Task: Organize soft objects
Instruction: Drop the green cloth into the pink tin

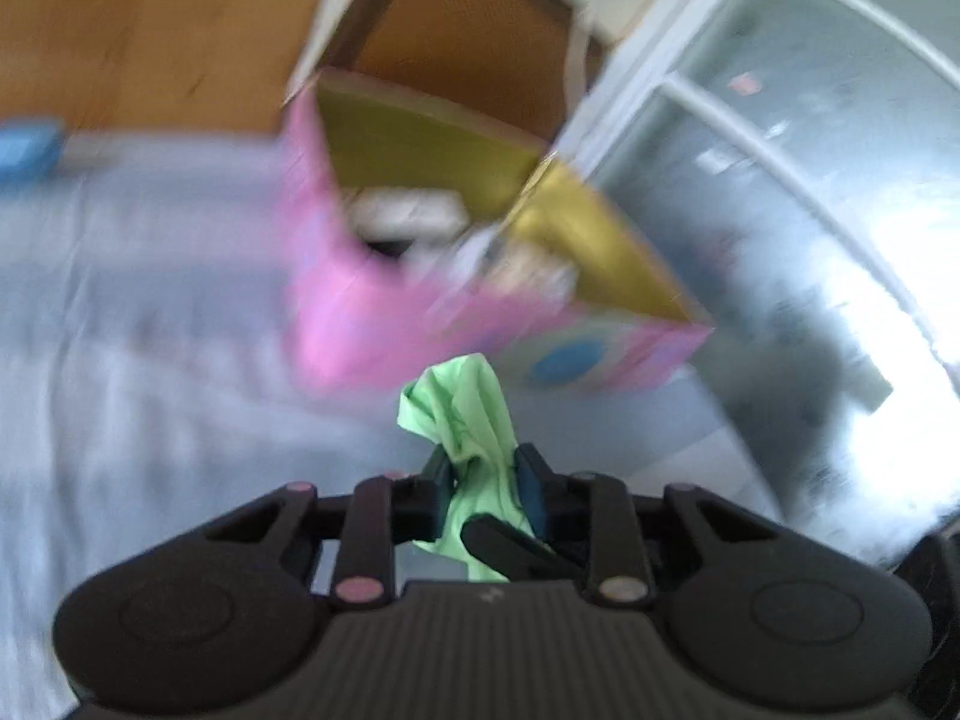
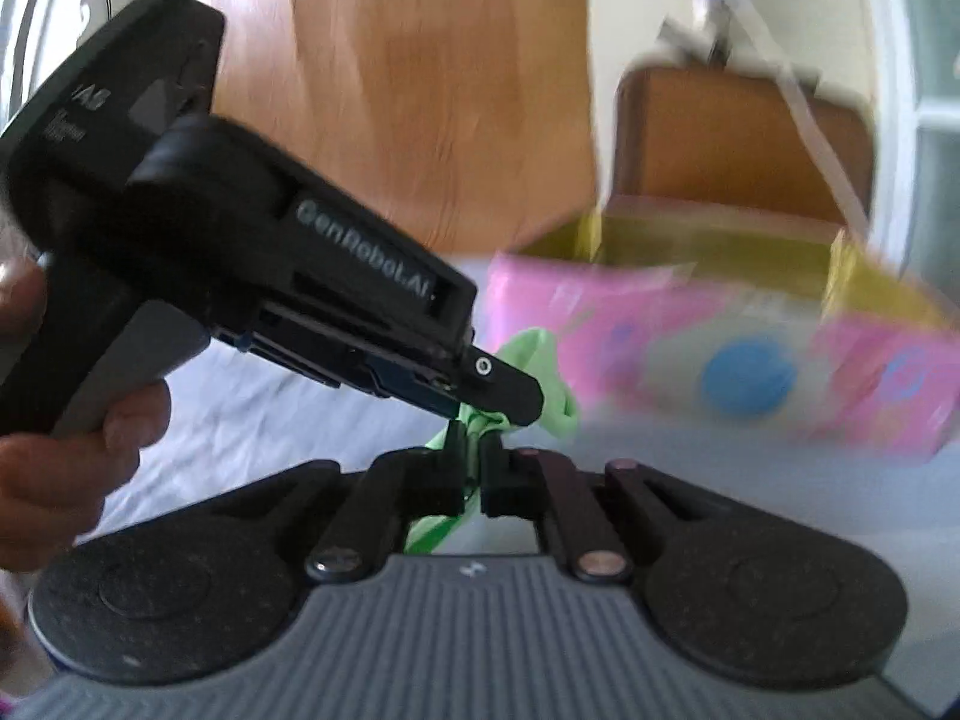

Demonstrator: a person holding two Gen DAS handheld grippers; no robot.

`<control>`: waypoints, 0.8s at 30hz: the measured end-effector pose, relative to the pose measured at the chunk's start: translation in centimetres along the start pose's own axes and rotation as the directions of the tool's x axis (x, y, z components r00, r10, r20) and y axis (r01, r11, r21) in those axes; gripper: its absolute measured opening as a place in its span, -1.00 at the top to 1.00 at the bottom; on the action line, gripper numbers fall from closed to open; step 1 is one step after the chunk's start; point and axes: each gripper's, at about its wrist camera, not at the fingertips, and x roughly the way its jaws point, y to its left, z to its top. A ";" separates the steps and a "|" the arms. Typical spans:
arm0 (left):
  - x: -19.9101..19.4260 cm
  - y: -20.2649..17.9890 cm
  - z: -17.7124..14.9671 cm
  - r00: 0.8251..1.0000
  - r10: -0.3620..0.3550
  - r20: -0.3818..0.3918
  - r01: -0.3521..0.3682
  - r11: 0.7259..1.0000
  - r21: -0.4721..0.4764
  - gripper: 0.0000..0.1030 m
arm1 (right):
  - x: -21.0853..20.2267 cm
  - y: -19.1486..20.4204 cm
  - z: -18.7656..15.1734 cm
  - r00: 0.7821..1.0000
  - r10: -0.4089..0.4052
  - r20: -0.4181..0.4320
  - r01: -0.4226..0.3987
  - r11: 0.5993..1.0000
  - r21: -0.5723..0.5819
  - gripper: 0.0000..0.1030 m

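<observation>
Two black handheld grippers meet over a wide pale lavender bedsheet (image 1: 132,312) that fills the lower part of both blurred views. Behind it stands a large pink cardboard box with open yellow-lined flaps and a blue circle on its front (image 1: 384,324); inside it lie white and patterned soft items (image 1: 414,213), too blurred to name. Smaller, and just in front of the box, is a crumpled light green piece of thin cloth (image 1: 468,414), bunched into a twisted tuft and held above the sheet. The left gripper (image 1: 483,480) has its fingers closed tight on the cloth, which stands up between them. The right gripper (image 2: 471,462) is also pinched nearly together on a lower fold of the same cloth. A person's hand (image 2: 66,450) grips the left tool's handle.
</observation>
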 end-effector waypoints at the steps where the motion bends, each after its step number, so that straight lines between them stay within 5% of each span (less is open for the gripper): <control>1: 0.0 -1.1 1.1 0.999 -0.017 0.027 0.016 0.999 0.038 0.55 | -0.5 -0.2 0.4 0.999 -0.026 0.047 0.027 1.000 -0.013 0.86; 5: 1.8 -5.0 5.3 0.996 -0.041 0.081 0.027 0.986 0.166 0.49 | -1.1 -2.4 2.8 0.968 -0.148 0.202 0.153 0.988 -0.009 0.86; 7: 3.8 -5.9 6.9 0.994 -0.035 0.103 0.014 0.982 0.191 0.28 | -0.3 -4.2 4.0 0.950 -0.206 0.234 0.210 0.978 0.007 0.86; 13: 7.9 -5.0 7.7 0.982 0.124 0.144 -0.143 0.981 0.133 0.14 | 5.8 -11.1 5.9 0.899 -0.404 0.168 0.396 0.915 0.081 0.74; 15: 7.9 -4.3 7.1 0.978 0.144 0.148 -0.162 0.980 0.117 0.11 | 6.8 -12.5 5.7 0.895 -0.426 0.132 0.417 0.904 0.093 0.40; 18: 7.4 -3.5 7.0 0.974 0.167 0.150 -0.183 0.978 0.101 0.08 | 7.0 -13.0 5.2 0.899 -0.423 0.116 0.412 0.905 0.105 0.17; 24: 3.0 -1.6 6.4 0.960 0.165 0.227 -0.182 0.982 0.057 0.09 | 3.4 -10.6 4.6 0.895 -0.400 0.197 0.380 0.915 0.134 0.15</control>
